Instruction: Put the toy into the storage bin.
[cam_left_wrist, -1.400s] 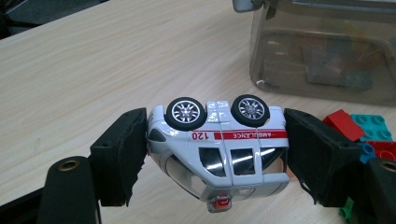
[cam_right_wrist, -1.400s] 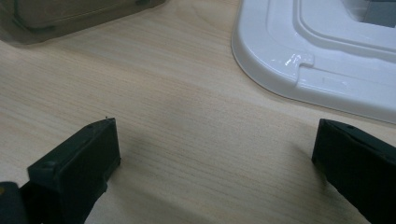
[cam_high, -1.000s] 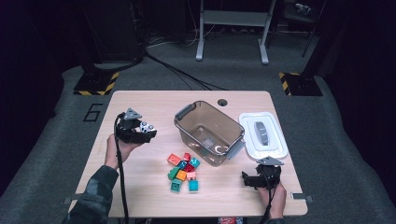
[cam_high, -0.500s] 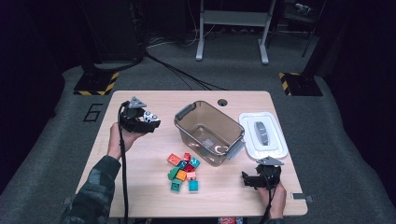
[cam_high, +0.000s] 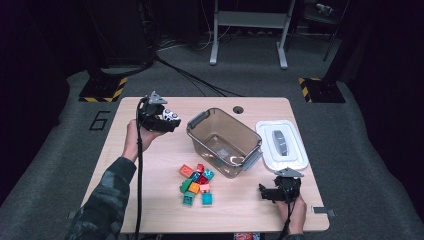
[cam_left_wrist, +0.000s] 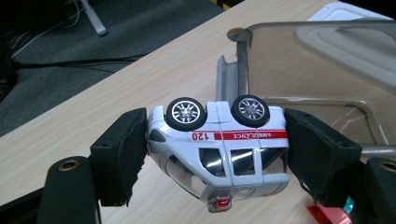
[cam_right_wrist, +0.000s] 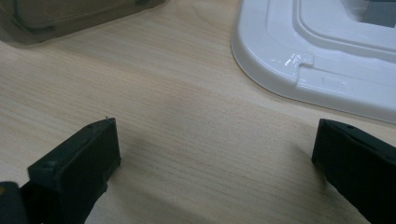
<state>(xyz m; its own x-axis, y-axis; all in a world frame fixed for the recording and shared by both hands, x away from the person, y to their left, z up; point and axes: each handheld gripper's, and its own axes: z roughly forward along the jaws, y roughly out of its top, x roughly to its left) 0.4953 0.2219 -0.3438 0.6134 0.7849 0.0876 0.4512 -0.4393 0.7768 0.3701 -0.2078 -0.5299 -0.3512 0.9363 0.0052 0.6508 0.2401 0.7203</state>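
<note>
1. Jaws first: the right gripper (cam_high: 264, 192) sits at the near right of the table (cam_high: 150, 175) with its jaws spread wide and nothing between them, just bare wood under it. The left gripper (cam_left_wrist: 215, 154) has its pads clamped on the front and back ends of a white toy ambulance (cam_left_wrist: 219, 147).
2. Near-middle of the table there's a little heap of coloured blocks (cam_high: 196, 184), red, orange, green and teal, lying just in front of the bin.
3. A bit farther back, centre, is a clear brownish plastic bin (cam_high: 223, 141) with grey handles, standing open.
4. To its right lies the white lid (cam_high: 281, 146), flat on the table, close beside the bin and just beyond the right gripper.
5. Far left: the ambulance is held up off the table, flipped wheels-up, red stripe along its side, just left of the bin's near handle.
</note>
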